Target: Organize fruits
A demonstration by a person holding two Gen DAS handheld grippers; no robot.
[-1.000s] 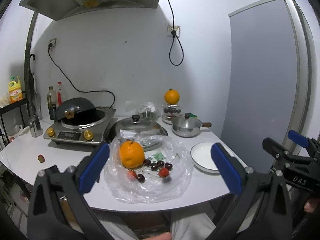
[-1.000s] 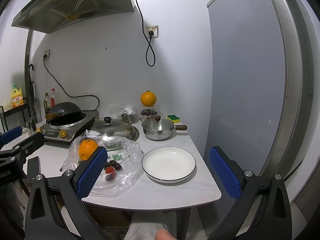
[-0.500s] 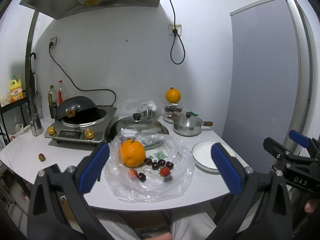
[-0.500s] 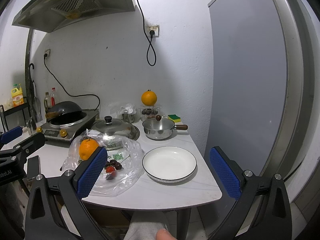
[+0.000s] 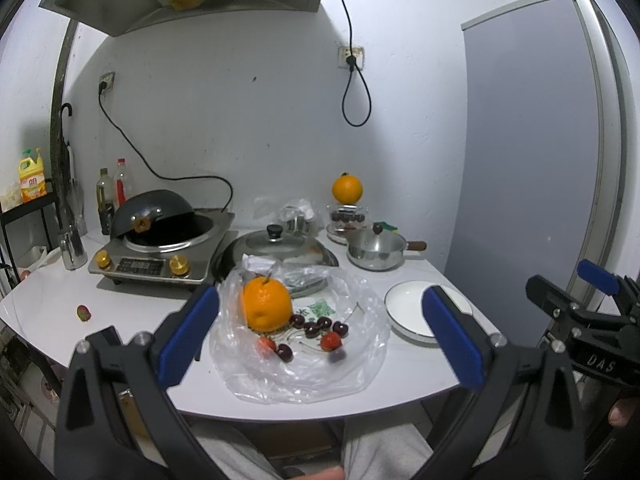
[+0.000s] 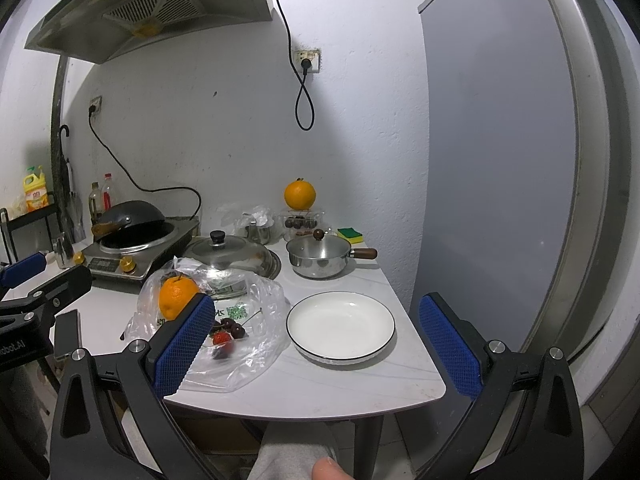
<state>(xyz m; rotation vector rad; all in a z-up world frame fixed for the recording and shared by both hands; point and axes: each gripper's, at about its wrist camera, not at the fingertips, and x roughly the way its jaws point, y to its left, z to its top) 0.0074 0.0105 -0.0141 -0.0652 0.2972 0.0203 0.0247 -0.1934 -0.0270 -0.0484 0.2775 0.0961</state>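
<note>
Stock on your table, front edge to back wall:

- Plastic bag (image 5: 304, 344), spread flat near the front edge, so the fruit on it is open to reach.
- Orange (image 5: 266, 304), on the bag's back left part.
- Cherries (image 5: 316, 326), a loose cluster with stems, just beside the orange.
- Strawberries (image 5: 331, 341), two red ones among the cherries.
- White plate (image 6: 341, 326), bare, near the front right corner just beside the bag; likely the place meant for sorted fruit.
- Second orange (image 6: 300, 195), perched on a clear box of dark fruit by the back wall.
- Small pot (image 6: 320, 258), lidded, behind the plate.
- One stray small fruit (image 5: 83, 312), alone toward the left edge.

Your tools:

- Left gripper (image 5: 320, 340): jaws spread wide, holding nothing, held off the front edge and facing the bag.
- Right gripper (image 6: 316, 344): jaws likewise wide apart, empty, facing the plate.

No fruit is on the plate yet.
</note>
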